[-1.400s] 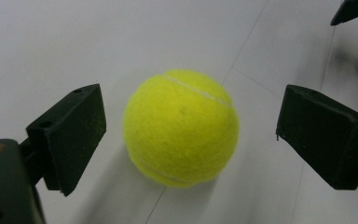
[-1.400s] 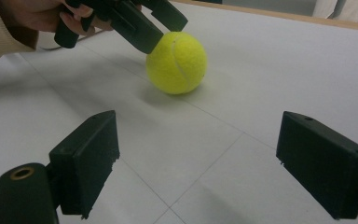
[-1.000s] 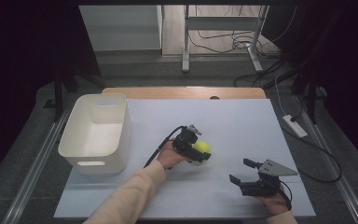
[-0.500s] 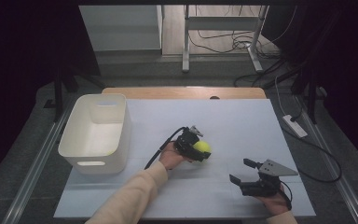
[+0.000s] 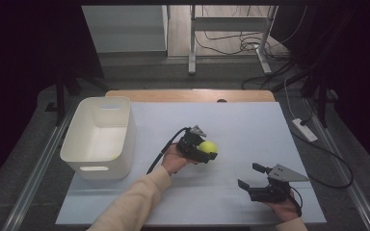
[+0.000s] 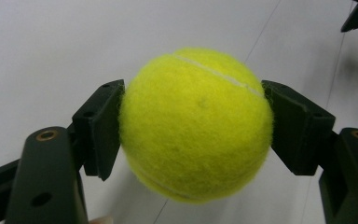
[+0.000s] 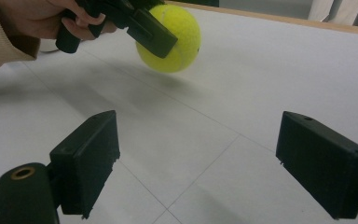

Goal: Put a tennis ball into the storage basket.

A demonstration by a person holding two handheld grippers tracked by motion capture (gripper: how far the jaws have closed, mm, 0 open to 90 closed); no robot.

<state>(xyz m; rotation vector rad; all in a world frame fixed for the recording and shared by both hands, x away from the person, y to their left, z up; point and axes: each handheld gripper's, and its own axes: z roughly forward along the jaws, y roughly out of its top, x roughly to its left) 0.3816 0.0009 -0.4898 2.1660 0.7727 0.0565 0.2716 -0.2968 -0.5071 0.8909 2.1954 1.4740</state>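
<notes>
High view: left gripper [image 5: 206,153] clamped on the tennis ball [image 5: 208,146], near mid-table [image 5: 250,125], with the white bin [image 5: 101,139] well off to the gripper's rear side, past the forearm. Right gripper [image 5: 254,184] resting nearer the table's front edge, jaws apart, nothing between them, well apart from the ball. Likely next: a carry across to the bin; a fast swing could fling the ball out of so small a hold

Left gripper view: ball [image 6: 196,123] pinched between both pads, one pad [image 6: 105,126] on each flank, roughly at the widest part, perhaps a little behind it. Felt is fuzzy and the surface round, so any slackening of the squeeze, or a pad creeping toward the front curve, would let the ball squirt forward and roll away over the smooth sheet

Right gripper view: own jaws wide apart, bare table between them; beyond, the ball [image 7: 175,39] already lifted clear, shadow beneath it. A drop from here means a bounce, possibly off the table. Also worth guarding against: clipping the bin's rim on arrival, or releasing short of it
</notes>
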